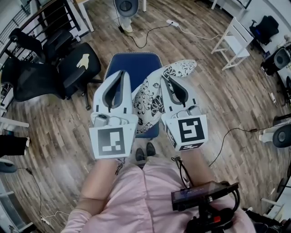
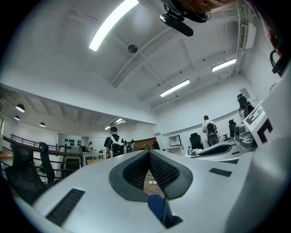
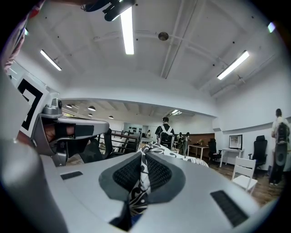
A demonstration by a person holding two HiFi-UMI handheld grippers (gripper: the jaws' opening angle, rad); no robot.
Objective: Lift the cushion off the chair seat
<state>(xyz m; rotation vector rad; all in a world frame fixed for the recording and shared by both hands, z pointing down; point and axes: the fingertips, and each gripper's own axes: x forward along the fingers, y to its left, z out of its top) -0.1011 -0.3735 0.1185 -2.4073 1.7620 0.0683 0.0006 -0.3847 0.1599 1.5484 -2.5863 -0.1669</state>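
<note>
The black-and-white patterned cushion hangs tilted above the blue chair seat, one corner pointing far right. My right gripper is shut on its edge; in the right gripper view the cloth is pinched between the dark pads of the right gripper. My left gripper hovers over the seat just left of the cushion. Its tips meet with nothing between them, and a bit of the blue seat shows through the gap below.
Black office chairs stand to the left, a white chair at the far right. Cables cross the wooden floor. A fan base stands behind the seat. The person's shoes are at the seat's near edge.
</note>
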